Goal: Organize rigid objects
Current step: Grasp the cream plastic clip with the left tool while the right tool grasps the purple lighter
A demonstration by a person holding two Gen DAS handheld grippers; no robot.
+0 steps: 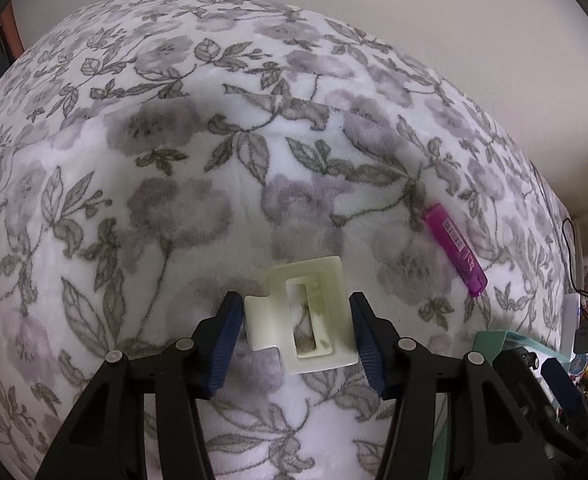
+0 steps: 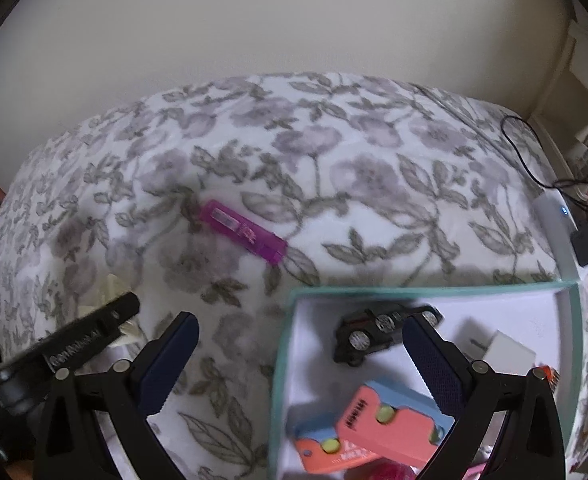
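A cream hair claw clip (image 1: 308, 314) lies on the floral blanket (image 1: 174, 160), between the blue pads of my left gripper (image 1: 296, 316). The pads stand close on either side of it; whether they press it is unclear. A magenta lighter (image 1: 456, 254) lies to the right; it also shows in the right wrist view (image 2: 243, 232). My right gripper (image 2: 300, 354) is open and empty, over the left edge of a teal-rimmed white box (image 2: 290, 344). The box holds a black toy car (image 2: 374, 334), orange-and-blue packs (image 2: 390, 420) and a white charger (image 2: 506, 350).
The left gripper's body (image 2: 66, 344) shows at the lower left of the right wrist view. A black cable (image 2: 530, 160) and a white device with a blue light (image 2: 556, 216) sit at the blanket's right edge. A cream wall stands behind.
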